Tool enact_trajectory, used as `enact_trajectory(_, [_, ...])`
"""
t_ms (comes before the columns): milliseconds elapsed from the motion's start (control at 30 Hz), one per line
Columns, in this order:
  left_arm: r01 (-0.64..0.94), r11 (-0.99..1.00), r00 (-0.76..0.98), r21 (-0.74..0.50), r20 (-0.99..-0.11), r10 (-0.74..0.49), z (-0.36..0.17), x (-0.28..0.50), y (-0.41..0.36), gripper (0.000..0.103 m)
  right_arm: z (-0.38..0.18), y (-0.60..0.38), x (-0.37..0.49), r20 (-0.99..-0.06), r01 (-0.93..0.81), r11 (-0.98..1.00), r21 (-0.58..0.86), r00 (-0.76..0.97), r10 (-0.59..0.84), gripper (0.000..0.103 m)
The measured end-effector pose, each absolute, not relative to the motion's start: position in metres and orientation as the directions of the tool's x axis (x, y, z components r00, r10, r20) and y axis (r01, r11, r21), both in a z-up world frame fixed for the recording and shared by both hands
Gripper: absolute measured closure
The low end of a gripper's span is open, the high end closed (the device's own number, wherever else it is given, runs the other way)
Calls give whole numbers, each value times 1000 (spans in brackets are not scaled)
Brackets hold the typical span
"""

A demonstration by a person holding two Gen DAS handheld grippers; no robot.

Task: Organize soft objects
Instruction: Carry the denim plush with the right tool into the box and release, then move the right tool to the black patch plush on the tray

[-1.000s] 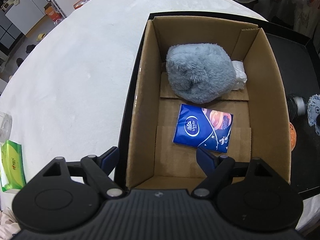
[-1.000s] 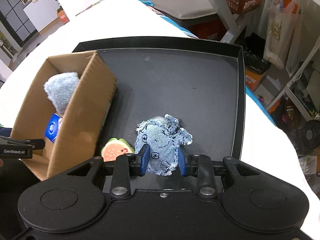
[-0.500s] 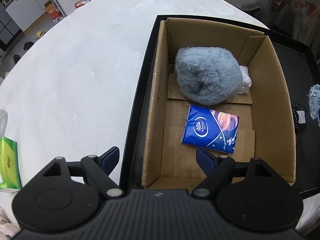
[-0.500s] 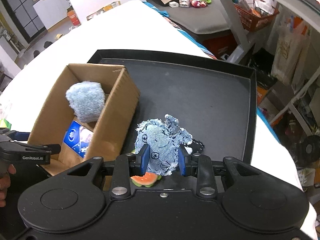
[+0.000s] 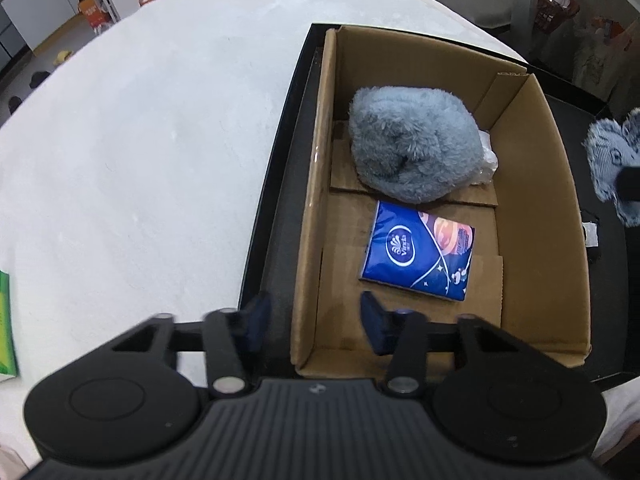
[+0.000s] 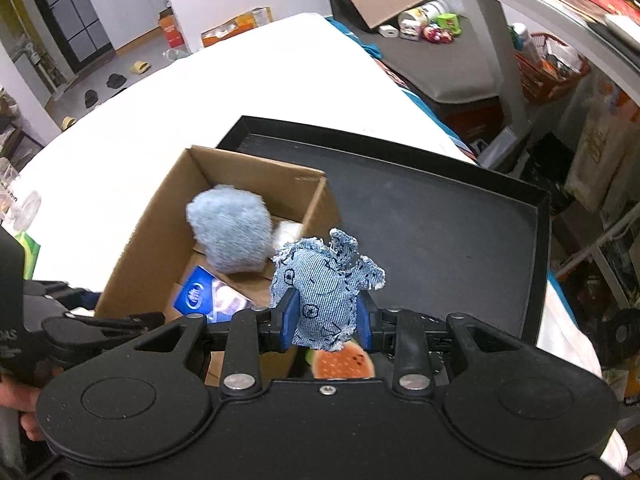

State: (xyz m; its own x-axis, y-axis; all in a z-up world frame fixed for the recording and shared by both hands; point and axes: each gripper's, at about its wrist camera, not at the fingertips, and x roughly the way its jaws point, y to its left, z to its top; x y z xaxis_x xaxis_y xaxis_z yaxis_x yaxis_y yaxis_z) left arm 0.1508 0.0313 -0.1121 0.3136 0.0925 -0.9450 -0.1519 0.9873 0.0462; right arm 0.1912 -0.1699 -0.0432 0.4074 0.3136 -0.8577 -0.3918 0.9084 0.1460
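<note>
A cardboard box (image 5: 560,184) stands on a black tray (image 6: 440,216). In it lie a fluffy grey-blue plush (image 5: 412,144), a blue tissue pack (image 5: 420,256) and a bit of white plastic (image 5: 488,156). My right gripper (image 6: 326,320) is shut on a denim soft toy (image 6: 324,284), held in the air above the box's right wall; the toy also shows in the left wrist view (image 5: 612,160). My left gripper (image 5: 312,320) is open, its fingers astride the box's near left wall. The box also shows in the right wrist view (image 6: 148,240).
A watermelon-slice toy (image 6: 344,364) and a small black item (image 5: 590,232) lie on the tray right of the box. A green tissue pack (image 5: 6,328) lies on the white table (image 5: 140,140) at far left. Shelves and clutter stand beyond the table.
My right gripper has lifted the denim toy off the tray and carried it left toward the box. My left gripper has shifted left and its fingers have come closer together across the box wall.
</note>
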Motion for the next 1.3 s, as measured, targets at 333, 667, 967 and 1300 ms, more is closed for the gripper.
enact_trajectory(333, [-179,983,334,26,-939,86,-114,144,40,92,-40,-139,192,-862,-425,897,123,401,309,73])
enact_trajectory(667, [-175,984,343,7,-937,68,-114,142,42,92,-43,-114,193,-876,-450,888,94,387,289,72])
enact_trajectory(967, [-171,985,344,-2,-937,58,-115,142,45,92,-42,-112,197,-874,-432,897,95,395,283,59])
enact_trajectory(1300, [-169,986,342,1,-938,60,-116,141,46,92,-40,-138,194,-871,-405,910,90,412,269,59])
